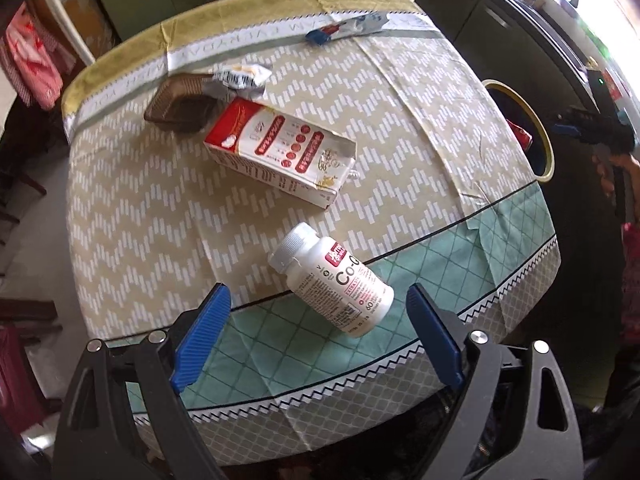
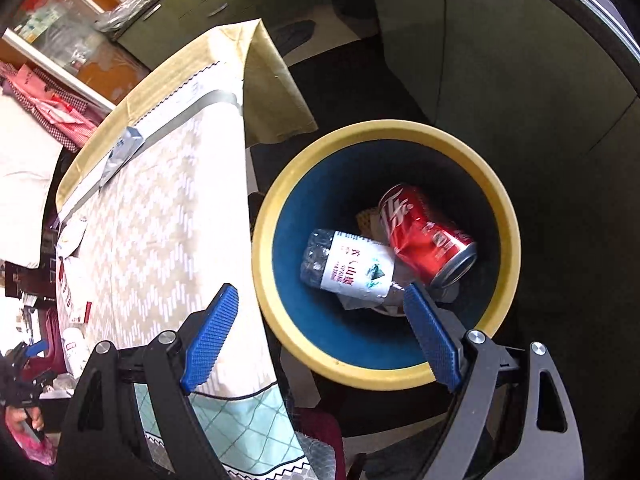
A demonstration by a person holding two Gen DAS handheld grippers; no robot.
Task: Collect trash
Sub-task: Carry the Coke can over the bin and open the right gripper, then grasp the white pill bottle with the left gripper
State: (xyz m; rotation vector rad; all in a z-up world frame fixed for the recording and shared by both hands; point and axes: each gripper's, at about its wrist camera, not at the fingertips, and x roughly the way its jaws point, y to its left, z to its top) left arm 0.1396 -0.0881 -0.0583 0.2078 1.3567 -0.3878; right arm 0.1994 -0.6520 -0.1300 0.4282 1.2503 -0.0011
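Observation:
In the left wrist view a white pill bottle (image 1: 332, 280) lies on its side on the tablecloth, just ahead of my open, empty left gripper (image 1: 318, 300). Behind it lie a red and white carton (image 1: 280, 152), a brown plastic tray (image 1: 180, 102), a crumpled white wrapper (image 1: 240, 76) and a blue and silver wrapper (image 1: 348, 28). In the right wrist view my open, empty right gripper (image 2: 320, 304) hangs above the yellow-rimmed blue bin (image 2: 280, 200). In the bin lie a red cola can (image 2: 428, 232) and a crushed water bottle (image 2: 352, 268).
The bin stands on the floor beside the table's right edge (image 2: 256, 184); its rim shows in the left wrist view (image 1: 536, 128). Dark green cabinets (image 2: 500, 60) stand behind. The other gripper shows at the right edge of the left wrist view (image 1: 592, 128).

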